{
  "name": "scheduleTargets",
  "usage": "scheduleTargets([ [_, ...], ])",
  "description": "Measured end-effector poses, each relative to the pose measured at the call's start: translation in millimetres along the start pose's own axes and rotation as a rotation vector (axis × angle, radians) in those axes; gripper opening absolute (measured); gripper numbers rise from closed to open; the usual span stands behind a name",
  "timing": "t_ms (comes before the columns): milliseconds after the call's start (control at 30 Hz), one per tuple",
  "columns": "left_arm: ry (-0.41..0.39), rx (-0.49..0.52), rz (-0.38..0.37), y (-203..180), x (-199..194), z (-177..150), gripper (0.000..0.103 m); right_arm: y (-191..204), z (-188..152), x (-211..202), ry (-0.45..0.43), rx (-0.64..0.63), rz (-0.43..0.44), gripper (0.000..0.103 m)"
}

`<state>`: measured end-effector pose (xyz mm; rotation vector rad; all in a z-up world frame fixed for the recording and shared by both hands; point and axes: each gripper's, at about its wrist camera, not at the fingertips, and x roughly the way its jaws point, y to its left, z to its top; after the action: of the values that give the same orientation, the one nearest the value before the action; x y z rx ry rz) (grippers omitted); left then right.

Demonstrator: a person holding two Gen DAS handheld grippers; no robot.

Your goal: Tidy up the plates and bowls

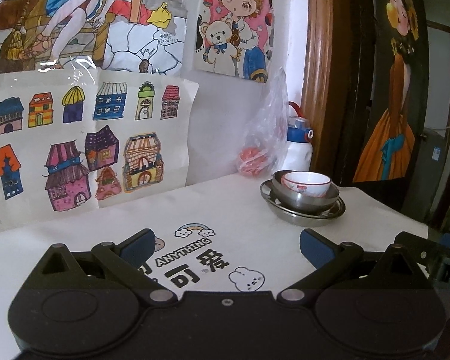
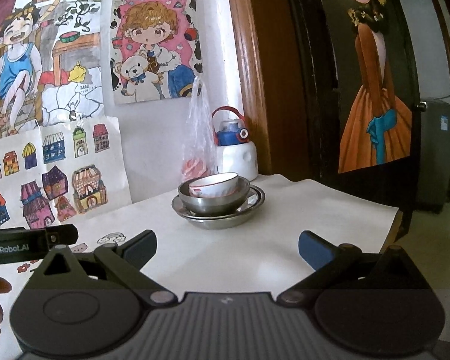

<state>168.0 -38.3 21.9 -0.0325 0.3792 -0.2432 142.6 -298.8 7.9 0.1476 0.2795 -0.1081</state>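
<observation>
Nearest, both tools hover low over the white cloth-covered surface (image 2: 285,240): left gripper (image 1: 226,244) and right gripper (image 2: 227,244), each with fingers released, spread wide, holding nothing. Beyond them, well apart from either, the stack sits toward the surface's far corner: steel plate (image 2: 216,217) at the bottom, steel bowl (image 2: 214,199) nested on it, white ceramic bowl (image 2: 214,186) tilted inside that. Behind stand a plastic bag (image 2: 199,138) and a white bottle (image 2: 237,156) against the wall. Judgement: stacking looks done or nearly so; the next move, if any, calls for levelling the tilted ceramic bowl.
</observation>
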Motion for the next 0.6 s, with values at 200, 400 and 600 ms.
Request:
scheduleTargets([
  [200,0.005,0.009,0.010,3.6,0.3,-2.7,0.102,1.6,0.0,2.1,0.008,-0.002,0.007,0.103],
  [400,0.014,0.005,0.013,4.7,1.3,-2.9,0.102,0.7,-0.5,3.4,0.016,0.007,0.007,0.103],
  [600,0.029,0.013,0.000,4.5,2.8,-2.6,0.102,0.7,-0.1,4.0,0.016,0.006,0.008,0.103],
])
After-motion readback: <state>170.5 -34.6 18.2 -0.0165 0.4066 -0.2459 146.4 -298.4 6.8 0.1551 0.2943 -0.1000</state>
